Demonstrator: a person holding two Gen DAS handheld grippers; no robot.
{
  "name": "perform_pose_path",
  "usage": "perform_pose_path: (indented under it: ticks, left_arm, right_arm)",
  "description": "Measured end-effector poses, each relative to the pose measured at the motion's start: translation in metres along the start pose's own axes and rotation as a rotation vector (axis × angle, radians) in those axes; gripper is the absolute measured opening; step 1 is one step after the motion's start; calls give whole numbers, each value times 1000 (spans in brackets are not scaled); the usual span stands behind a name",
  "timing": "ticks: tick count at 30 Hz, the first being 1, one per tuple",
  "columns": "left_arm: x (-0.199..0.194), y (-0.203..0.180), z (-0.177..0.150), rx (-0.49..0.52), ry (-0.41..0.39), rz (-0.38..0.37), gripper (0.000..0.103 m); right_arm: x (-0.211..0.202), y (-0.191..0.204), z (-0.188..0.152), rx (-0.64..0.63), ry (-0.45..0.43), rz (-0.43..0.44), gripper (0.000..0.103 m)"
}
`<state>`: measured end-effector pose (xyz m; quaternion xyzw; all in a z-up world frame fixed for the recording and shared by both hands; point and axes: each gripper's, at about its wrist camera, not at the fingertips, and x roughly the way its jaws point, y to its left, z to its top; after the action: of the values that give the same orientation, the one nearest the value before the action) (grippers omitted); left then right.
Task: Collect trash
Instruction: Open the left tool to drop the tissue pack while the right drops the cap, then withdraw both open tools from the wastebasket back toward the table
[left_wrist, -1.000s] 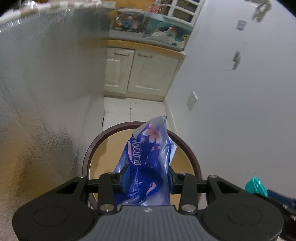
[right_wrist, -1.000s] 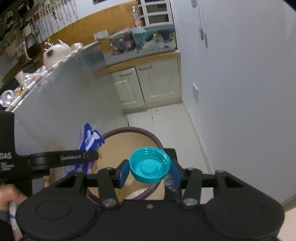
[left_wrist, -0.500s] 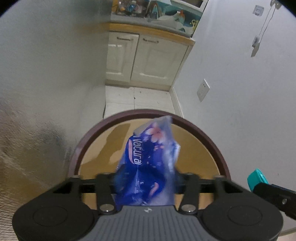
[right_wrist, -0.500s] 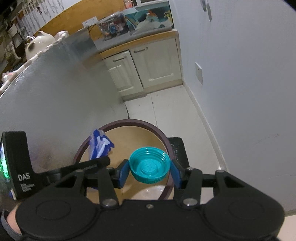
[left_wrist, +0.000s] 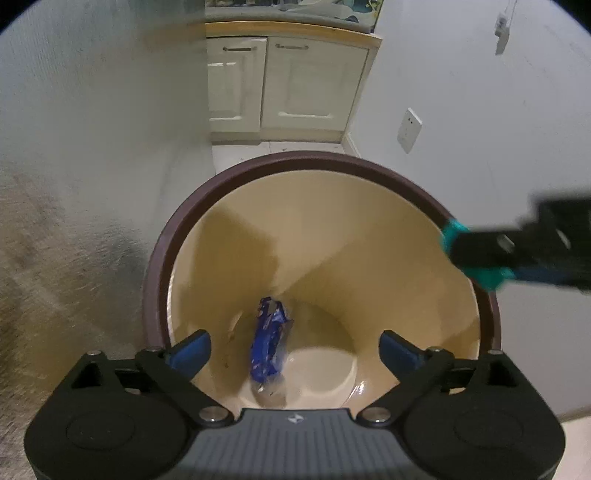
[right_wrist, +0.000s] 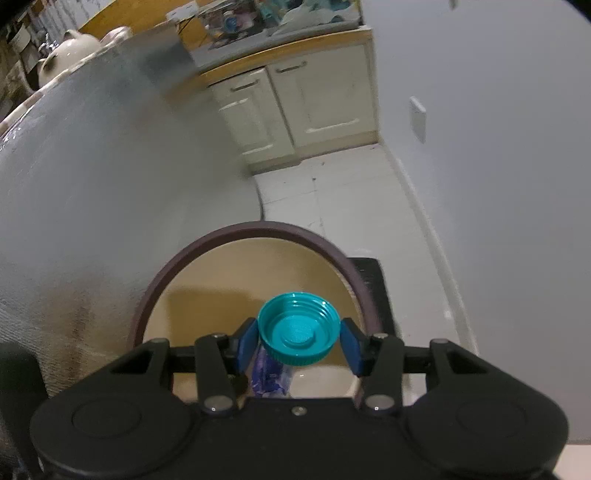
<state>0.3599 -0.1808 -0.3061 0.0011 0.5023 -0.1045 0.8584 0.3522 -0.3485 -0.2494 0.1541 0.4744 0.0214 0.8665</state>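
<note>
Two pieces of trash, one bin. Largest first: trash bin (left_wrist: 376, 166), rigid, dark-rimmed, tan inside, standing on the floor between a grey panel and the wall. Next, blue wrapper (left_wrist: 269, 341), light, soft, crinkly, lying loose at the bin's bottom; left gripper (left_wrist: 295, 347) above it, jaws opening, nothing between them. Smallest, teal cap (right_wrist: 298, 328): stiff, light, ribbed rim best for pinching, clamped at its sides by right gripper (right_wrist: 298, 341) over the bin. Hidden: bin's outside, wrapper's lower end behind the gripper body.
</note>
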Motion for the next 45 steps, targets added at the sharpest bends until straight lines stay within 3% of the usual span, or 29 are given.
perform_pose_path:
  ticks: [7,9,11,31,45]
  left_arm:
    - [-30,-4,-16,29,-43,-2,103]
    - [-35,-2,-18,21,-45,12,103]
    - [-39,0,-19,-1,-35,10,103]
    - [-53,8,-20,-27,55,43,103]
    - [-78,16,-21,-25,30,107,103]
  right_arm:
    - [18,31,10,-44,25,100,51]
    - [24,38,13,-49,36,145,74]
    - [25,44,12,-59,33,153,81]
    - [-16,8,-21,-154,40,26,86]
    - [-51,-6,-40,-158,-3,-39,103]
